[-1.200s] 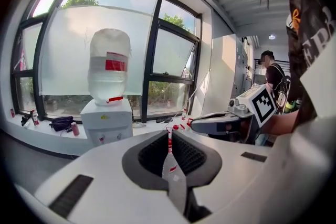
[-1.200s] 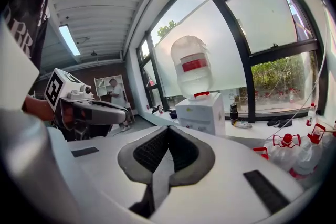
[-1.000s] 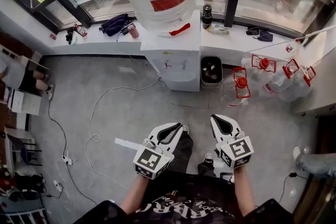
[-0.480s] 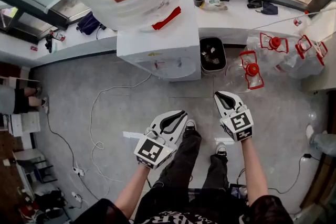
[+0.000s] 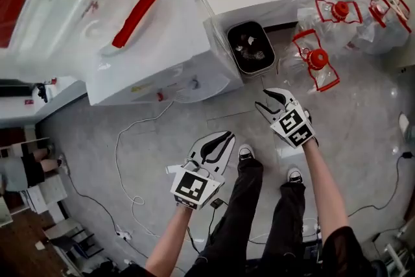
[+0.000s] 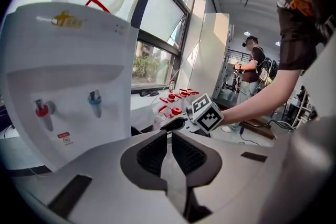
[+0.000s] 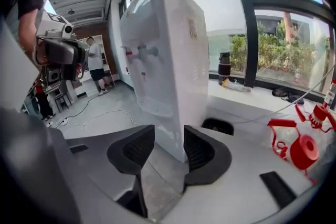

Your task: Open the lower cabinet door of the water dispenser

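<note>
While neither tool touches anything, this reads as the approach step, door not yet opened

Head view: water dispenser (image 5: 162,68) stands under its bottle (image 5: 65,3), tap side facing the person. left gripper (image 5: 225,137) hangs in front of the dispenser, well apart from it, jaws pressed together with nothing in them. My read is that it's the spare, parked clear. right gripper (image 5: 266,100) sits nearer the dispenser, off its bin-side front corner, just short of the bin (image 5: 250,48) that stands beside the dispenser. Its jaws have just been opening and are now spread with nothing between them, likely set up to take the door's edge or handle. lower cabinet door isn't visible from this steep angle; it should be on the dispenser front below the taps

Left gripper view: pads meet, empty. It looks up at the dispenser front, with red tap (image 6: 43,112) and blue tap (image 6: 94,102) above the jaws. The door zone is hidden behind the gripper's own body

Right gripper view: the gap between the pads is clear, and the dispenser's lower corner lines up beyond it, untouched. The front face shows edge-on with no handle I can make out, so can't tell which side to pull from
</note>
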Action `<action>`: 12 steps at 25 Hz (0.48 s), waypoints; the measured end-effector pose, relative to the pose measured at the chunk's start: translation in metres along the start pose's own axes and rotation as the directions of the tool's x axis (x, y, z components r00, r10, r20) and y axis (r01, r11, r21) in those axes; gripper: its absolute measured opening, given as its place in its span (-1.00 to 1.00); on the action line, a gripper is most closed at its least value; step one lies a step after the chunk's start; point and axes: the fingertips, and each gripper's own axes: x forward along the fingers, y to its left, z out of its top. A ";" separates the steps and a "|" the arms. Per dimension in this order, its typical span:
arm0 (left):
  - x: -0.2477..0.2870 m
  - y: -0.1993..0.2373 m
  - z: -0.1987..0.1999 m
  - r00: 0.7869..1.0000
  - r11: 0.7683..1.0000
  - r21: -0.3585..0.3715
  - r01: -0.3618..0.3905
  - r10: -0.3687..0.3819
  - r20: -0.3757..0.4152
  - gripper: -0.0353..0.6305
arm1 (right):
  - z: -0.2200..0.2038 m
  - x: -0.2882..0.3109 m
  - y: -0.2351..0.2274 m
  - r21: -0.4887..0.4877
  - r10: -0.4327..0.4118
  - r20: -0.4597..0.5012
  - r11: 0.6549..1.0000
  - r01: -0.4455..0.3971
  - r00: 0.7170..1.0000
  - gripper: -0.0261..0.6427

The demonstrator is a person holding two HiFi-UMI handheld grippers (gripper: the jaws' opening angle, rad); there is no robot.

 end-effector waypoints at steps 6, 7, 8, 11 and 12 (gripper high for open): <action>0.027 0.026 -0.037 0.997 1.000 0.000 0.021 -0.021 -0.073 -0.81 | -0.044 0.053 -0.005 -0.007 0.033 -0.044 0.999 -0.033 0.998 -0.24; 0.031 0.029 -0.041 0.996 1.000 0.011 0.025 -0.024 -0.081 -0.81 | -0.045 0.061 -0.007 -0.006 0.032 -0.039 0.999 -0.032 0.999 -0.22; 0.035 0.034 -0.044 0.996 0.999 0.024 0.029 -0.027 -0.087 -0.81 | -0.046 0.069 -0.010 -0.005 0.028 -0.034 1.000 -0.028 0.999 -0.22; 0.047 0.046 -0.047 0.996 0.997 0.064 0.034 -0.028 -0.090 -0.81 | -0.045 0.093 -0.016 -0.016 0.020 -0.022 1.000 -0.020 1.000 -0.22; 0.050 0.050 -0.047 0.996 0.997 0.073 0.032 -0.026 -0.082 -0.81 | -0.045 0.101 -0.017 -0.027 0.022 -0.020 0.999 -0.022 1.000 -0.22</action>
